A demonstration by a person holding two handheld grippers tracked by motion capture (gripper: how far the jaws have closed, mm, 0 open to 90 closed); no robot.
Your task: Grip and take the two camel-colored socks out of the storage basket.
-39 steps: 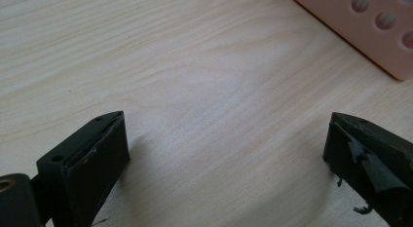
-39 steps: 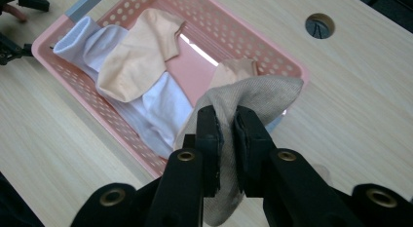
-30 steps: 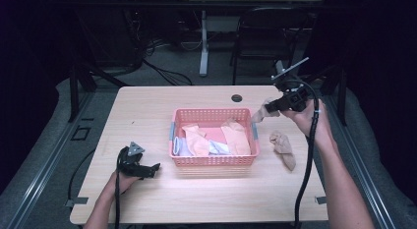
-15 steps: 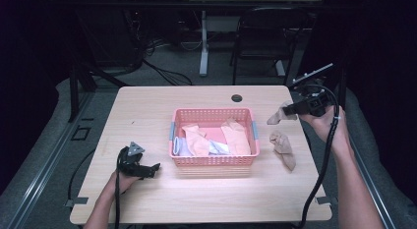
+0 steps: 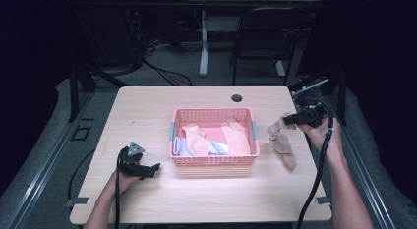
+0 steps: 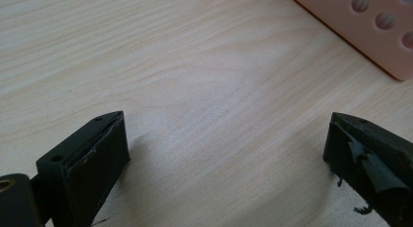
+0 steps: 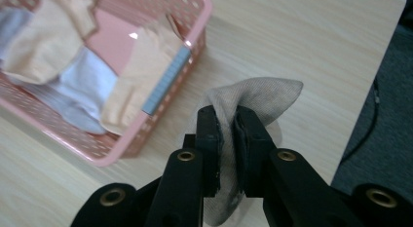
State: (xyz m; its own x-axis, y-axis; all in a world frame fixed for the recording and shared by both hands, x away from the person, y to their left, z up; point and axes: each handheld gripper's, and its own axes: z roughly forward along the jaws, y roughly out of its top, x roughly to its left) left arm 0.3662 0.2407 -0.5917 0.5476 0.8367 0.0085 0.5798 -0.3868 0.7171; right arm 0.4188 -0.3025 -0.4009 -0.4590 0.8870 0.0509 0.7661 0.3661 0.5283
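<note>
Now the right gripper (image 7: 226, 134) pinches a tan sock (image 7: 253, 98) beside the pink basket (image 5: 214, 160); it maybe hangs down. The left gripper (image 6: 226, 154) rests wide open.

A light wooden table (image 5: 206, 199) carries everything. A pink basket (image 5: 214, 160) of folded cloths is set at its middle, between the left gripper (image 5: 147, 169) and the right gripper (image 5: 290, 120). A beige sock (image 5: 285, 148) is laid just below the right gripper. A round hole (image 5: 236, 98) is seen beyond the basket.
</note>
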